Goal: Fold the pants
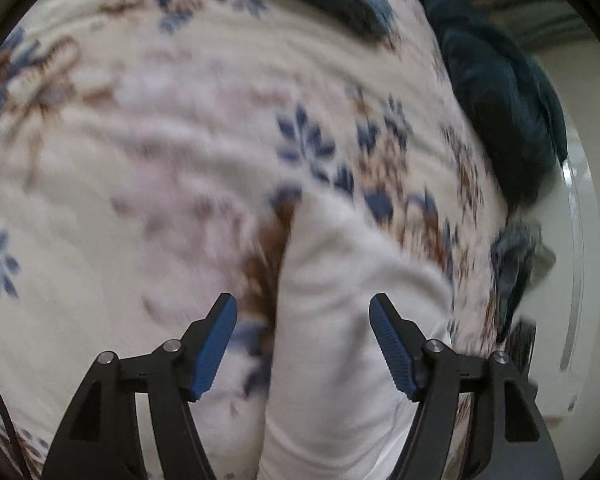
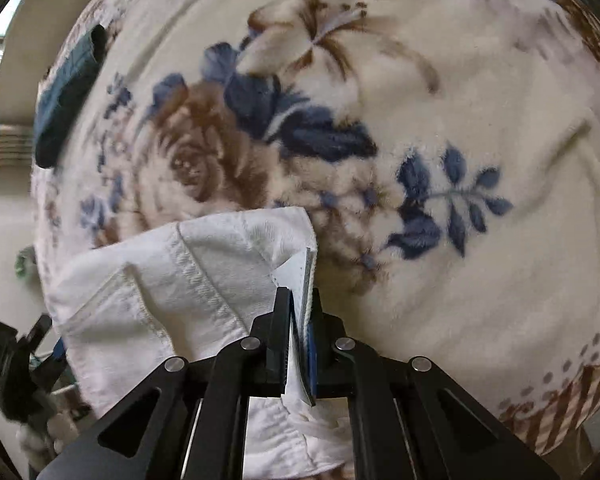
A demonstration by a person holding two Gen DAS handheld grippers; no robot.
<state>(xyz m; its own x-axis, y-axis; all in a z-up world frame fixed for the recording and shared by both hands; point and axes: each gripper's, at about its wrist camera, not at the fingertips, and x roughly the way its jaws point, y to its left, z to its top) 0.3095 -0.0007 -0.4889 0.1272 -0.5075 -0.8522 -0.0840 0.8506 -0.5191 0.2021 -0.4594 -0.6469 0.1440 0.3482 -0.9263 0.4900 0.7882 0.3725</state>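
While the white pants (image 2: 188, 280) lie bunched at the near left edge of the floral blanket (image 2: 440, 120), a stiff edge of the fabric is pinched by the right gripper (image 2: 299, 300), jaws pressed together on it. L gripper (image 1: 303, 308) is seen spread wide above a blurred fold of the pants (image 1: 340, 300), nothing clamped. Dark teal garments (image 1: 496, 96) are noted at far right, on the blanket's edge.
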